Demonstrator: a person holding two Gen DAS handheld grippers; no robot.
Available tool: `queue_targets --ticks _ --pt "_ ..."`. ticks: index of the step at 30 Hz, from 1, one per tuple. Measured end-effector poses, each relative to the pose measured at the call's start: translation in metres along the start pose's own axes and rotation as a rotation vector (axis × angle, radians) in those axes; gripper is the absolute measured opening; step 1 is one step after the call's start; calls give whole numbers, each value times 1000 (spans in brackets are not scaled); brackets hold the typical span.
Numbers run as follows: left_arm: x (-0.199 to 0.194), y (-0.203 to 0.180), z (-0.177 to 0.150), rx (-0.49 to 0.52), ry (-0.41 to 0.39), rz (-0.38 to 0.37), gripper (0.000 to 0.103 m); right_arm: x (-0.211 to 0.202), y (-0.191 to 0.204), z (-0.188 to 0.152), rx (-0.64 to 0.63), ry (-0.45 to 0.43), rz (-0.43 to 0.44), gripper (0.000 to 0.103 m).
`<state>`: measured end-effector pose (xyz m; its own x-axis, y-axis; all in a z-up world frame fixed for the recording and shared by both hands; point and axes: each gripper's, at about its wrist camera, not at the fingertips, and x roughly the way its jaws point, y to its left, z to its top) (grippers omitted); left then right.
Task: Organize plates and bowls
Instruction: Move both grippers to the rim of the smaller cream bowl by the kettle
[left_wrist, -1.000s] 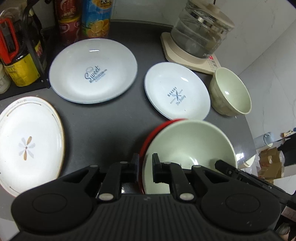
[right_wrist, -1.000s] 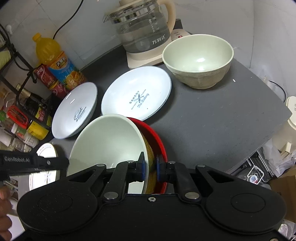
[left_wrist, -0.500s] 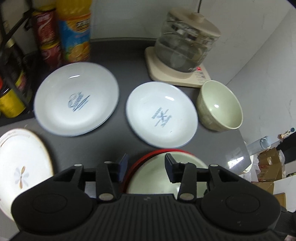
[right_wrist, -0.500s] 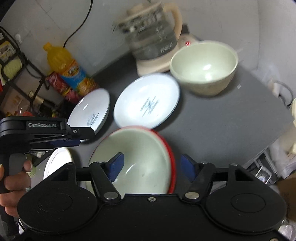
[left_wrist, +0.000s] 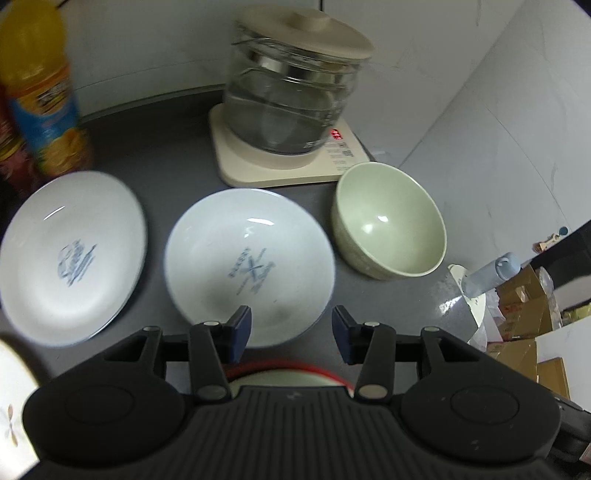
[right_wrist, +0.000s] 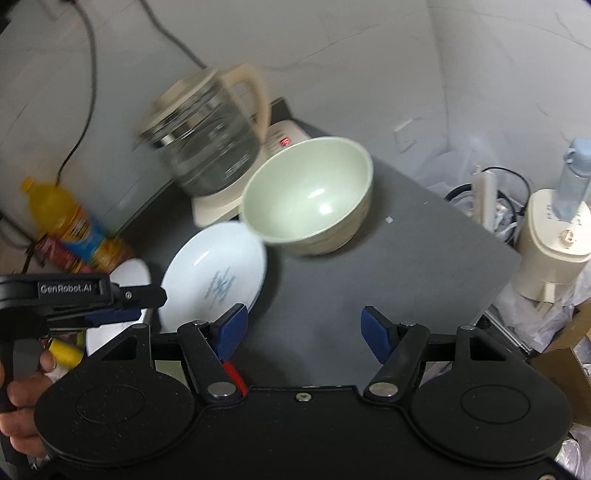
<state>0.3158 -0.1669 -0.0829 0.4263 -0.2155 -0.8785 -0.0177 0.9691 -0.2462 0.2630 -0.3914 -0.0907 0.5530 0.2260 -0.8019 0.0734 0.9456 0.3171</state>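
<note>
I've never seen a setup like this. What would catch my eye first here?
Probably the two open black grippers, left and right, filling the bottom of each view. Beyond them on the dark counter sit two white plates side by side, a pale green bowl to their right, and a glass kettle behind.
</note>
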Motion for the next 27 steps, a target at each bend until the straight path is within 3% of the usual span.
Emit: queue_targets --ticks 13,27 --pt "45 -24 40 96 45 -47 47 28 -14 30 73 -44 -105 68" --pt "89 -39 67 115 71 -82 43 58 -20 46 104 -35 -153 64"
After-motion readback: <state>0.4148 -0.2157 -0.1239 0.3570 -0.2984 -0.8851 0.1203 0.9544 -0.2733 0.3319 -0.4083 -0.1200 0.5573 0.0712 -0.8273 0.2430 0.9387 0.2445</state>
